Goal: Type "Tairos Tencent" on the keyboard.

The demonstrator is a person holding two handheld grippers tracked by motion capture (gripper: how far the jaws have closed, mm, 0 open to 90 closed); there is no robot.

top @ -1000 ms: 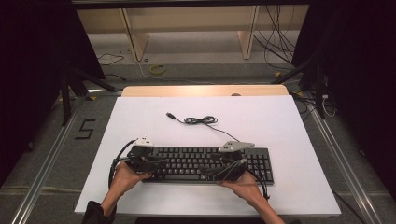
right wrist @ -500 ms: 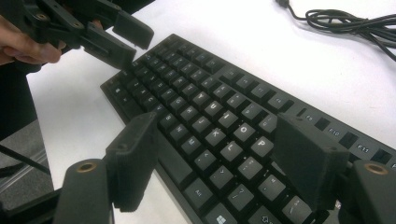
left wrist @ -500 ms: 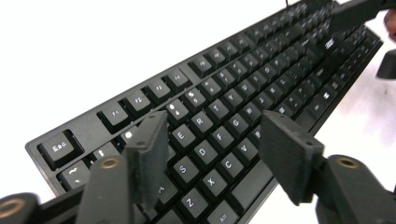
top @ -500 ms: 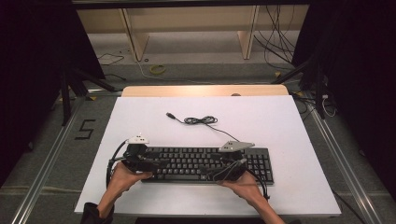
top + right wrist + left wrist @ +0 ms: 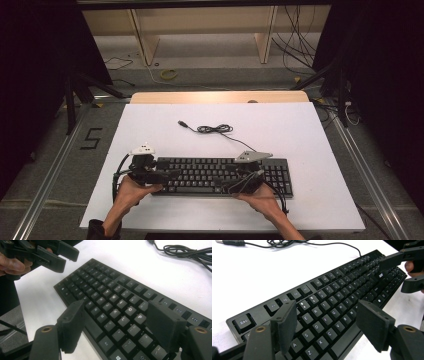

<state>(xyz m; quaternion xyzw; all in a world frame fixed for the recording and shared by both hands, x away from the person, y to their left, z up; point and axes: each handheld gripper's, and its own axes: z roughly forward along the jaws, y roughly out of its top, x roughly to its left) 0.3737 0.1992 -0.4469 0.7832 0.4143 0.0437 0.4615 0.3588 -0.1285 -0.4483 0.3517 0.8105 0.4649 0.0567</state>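
On white table (image 5: pixel 150 125), keyboard (image 5: pixel 210 175) between both claws.

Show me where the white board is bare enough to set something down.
Widest bare patch: the white board left of the USB cable, behind the keyboard. Also bare: right of the cable out to the board's right edge, plus a thin strip at the front edge. Crowded: the keyboard's ends, where the left claw and right claw sit.

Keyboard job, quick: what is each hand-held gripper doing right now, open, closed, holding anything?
Left hand-held gripper: open, just opened, jaws astride the keyboard, not gripping.
Right hand-held gripper: open, holding nothing.
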